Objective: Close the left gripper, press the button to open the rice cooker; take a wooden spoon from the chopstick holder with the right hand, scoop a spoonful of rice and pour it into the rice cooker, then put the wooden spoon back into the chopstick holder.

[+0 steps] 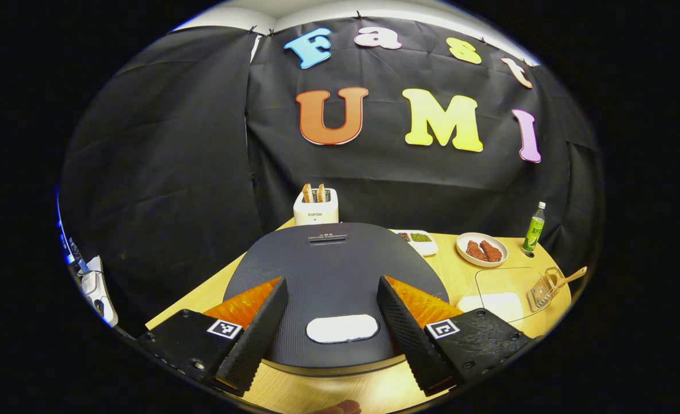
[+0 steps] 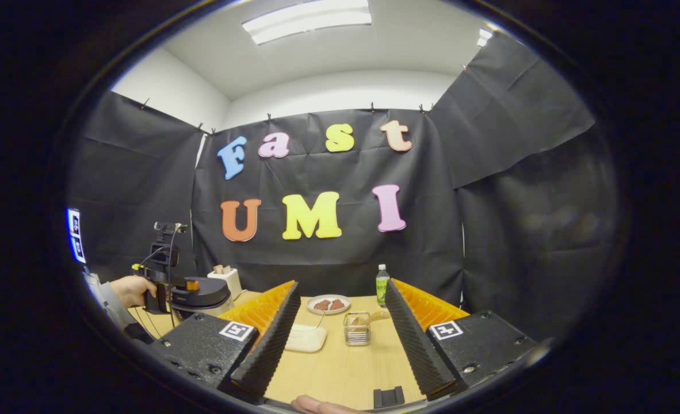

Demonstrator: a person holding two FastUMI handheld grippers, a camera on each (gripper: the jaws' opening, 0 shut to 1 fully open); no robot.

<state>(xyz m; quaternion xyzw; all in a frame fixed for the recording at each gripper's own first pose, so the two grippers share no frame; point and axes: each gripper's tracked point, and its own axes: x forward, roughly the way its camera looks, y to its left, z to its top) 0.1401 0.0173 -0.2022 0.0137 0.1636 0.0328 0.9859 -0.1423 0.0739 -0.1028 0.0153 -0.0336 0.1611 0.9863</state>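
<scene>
Between your left tool's (image 1: 333, 333) spread, empty fingers lies the rice cooker's button (image 1: 342, 328), on the near edge of the closed rice cooker (image 1: 334, 270) lid directly below, so pinch shut before pressing down. Your right tool (image 2: 340, 339), also released, faces the chopstick holder (image 2: 356, 328) on the table (image 2: 340, 368), plate (image 2: 328, 304) and bottle (image 2: 382, 286) beyond.

Toaster (image 1: 316, 208) stands behind rice cooker (image 1: 334, 270) on table (image 1: 461, 276).
</scene>
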